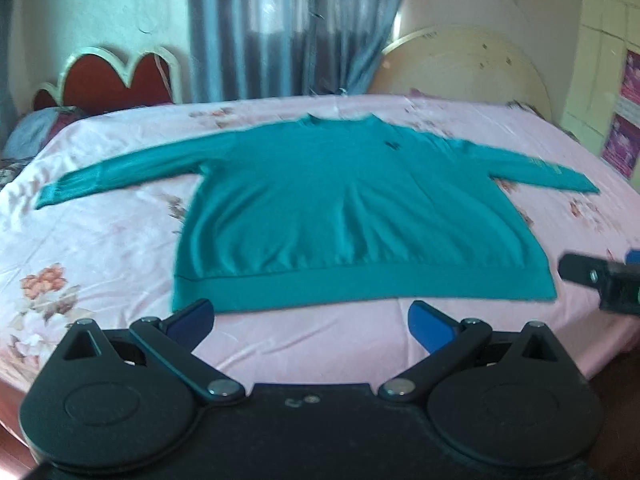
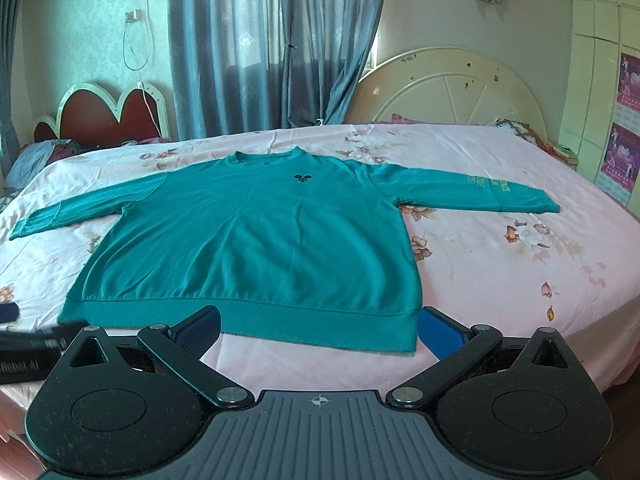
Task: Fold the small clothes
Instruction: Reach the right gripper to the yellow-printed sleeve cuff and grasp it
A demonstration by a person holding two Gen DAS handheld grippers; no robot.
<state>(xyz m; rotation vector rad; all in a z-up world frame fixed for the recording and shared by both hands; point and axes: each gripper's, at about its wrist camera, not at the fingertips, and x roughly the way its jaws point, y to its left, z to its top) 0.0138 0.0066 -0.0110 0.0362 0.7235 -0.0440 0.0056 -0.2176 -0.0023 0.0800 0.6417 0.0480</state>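
Left wrist view, slightly blurred. Sweater [image 1: 352, 208], teal, long-sleeved, lies flat and face up on the bed [image 1: 100, 248], collar away from the camera, hem nearest. Both sleeves spread out sideways; left cuff near the bed's left edge, right cuff toward the right edge. Sheet is pink with flower print.

Left tool [image 1: 312, 316]: jaws wide, nothing between them. Left finger tip sits at the hem's lower left corner; contact cannot be told. Right finger is just short of the hem, over bare sheet.

Right tool [image 1: 600, 280] enters this view at the right edge, just beside the hem's right corner; only a black part and a bit of blue pad show here.

Right wrist view, sharp. Same sweater [image 2: 256, 236], small dark logo on the chest, yellow lettering on the right sleeve. Hem band ribbed, lying flat with mild wrinkles above it.

Right tool [image 2: 320, 326]: jaws wide, holding nothing. Its left finger overlaps the hem band in the view; its right finger sits just beside the hem's right corner, over the sheet. Touching or hovering: cannot tell.

Left tool [image 2: 32, 348] shows as a black body at the left edge, near the hem's left corner.

Behind the bed: red headboard [image 2: 108, 116] at left, curtain [image 2: 272, 44] in the middle, cream headboard [image 2: 452, 88] at right
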